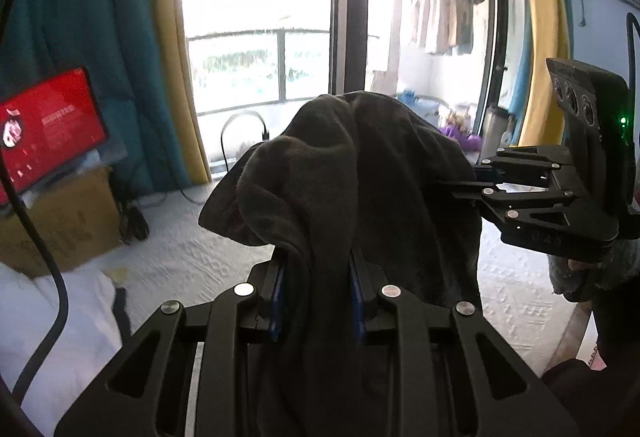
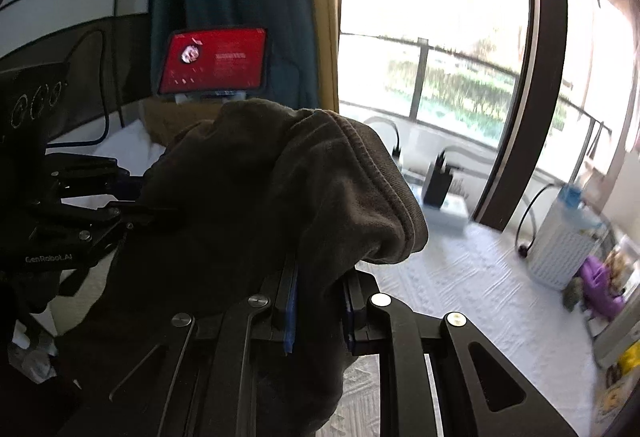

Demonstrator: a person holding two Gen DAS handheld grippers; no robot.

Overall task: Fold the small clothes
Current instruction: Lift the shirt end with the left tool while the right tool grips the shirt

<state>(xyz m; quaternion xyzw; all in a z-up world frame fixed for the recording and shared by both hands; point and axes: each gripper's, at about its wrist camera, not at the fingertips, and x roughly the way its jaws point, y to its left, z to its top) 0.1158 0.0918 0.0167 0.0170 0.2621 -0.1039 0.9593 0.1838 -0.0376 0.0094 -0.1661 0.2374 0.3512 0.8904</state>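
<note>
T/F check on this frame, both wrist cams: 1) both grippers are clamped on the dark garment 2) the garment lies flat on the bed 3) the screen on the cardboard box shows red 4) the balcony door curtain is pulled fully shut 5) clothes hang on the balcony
1. True. The left gripper and the right gripper each pinch a bunch of the dark garment.
2. False. It is bunched and hangs off the white bed cover, held between the two grippers.
3. True. The screen above the cardboard box is red.
4. False. The teal curtain is drawn aside; bright glass and the balcony railing show.
5. True. Hanging clothes are visible outside.
</note>
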